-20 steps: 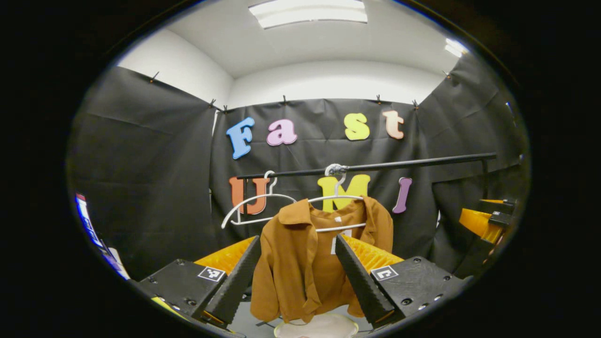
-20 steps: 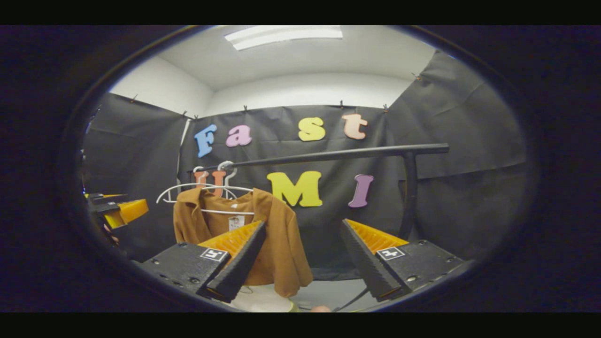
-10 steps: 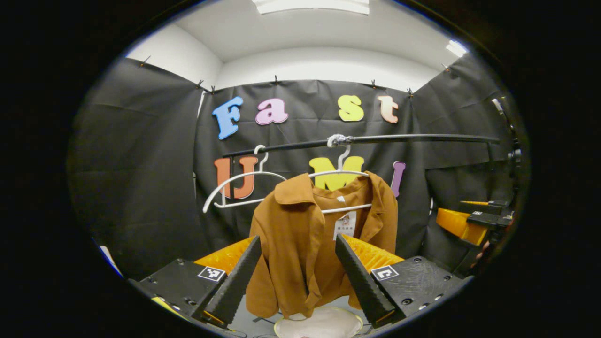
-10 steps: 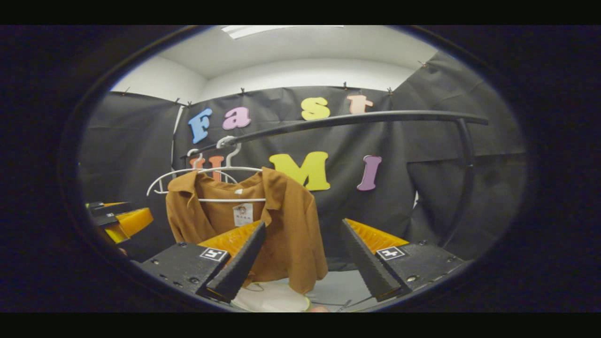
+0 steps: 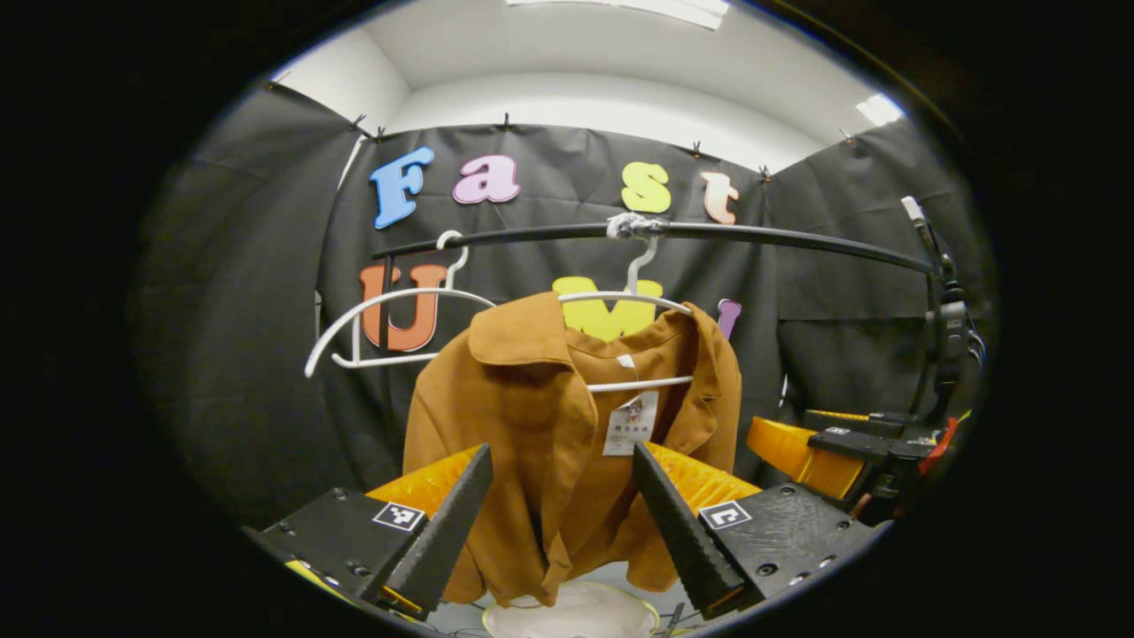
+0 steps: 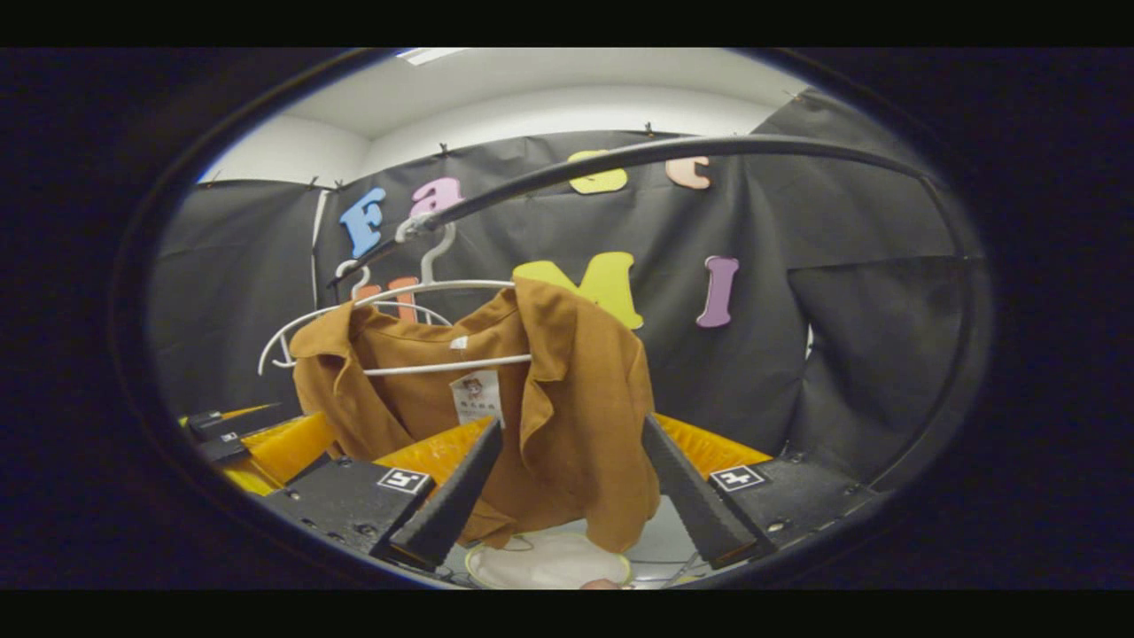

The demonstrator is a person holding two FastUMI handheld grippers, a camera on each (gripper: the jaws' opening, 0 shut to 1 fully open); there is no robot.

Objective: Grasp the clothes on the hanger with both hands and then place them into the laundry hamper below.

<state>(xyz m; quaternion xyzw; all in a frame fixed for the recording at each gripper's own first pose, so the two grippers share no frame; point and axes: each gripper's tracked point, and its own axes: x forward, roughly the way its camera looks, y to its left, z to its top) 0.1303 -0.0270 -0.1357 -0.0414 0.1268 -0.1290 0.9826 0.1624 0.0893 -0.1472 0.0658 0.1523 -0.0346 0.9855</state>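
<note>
Closing in on the shirt [image 5: 540, 443], we have both tools spread wide and holding nothing. The shirt hangs on a white hanger [image 5: 633, 297] from the black rail [image 5: 753, 235], with a bare hanger [image 5: 381, 310] at its 9 o'clock. The hamper [image 5: 576, 613] sits below at 6 o'clock, just under the hem.

In the left gripper view the left tool [image 5: 558, 514] frames the shirt's front panel; the right tool [image 6: 567, 496] frames the other shoulder and side in the right gripper view. Neither seems to touch cloth yet.

We should push each tool on until fabric sits deep between the fingers, near the shoulders at 10 and 2 o'clock, then close both together. Lifting up and off the hanger's ends should follow, since a straight downward pull would likely snag the collar.
</note>
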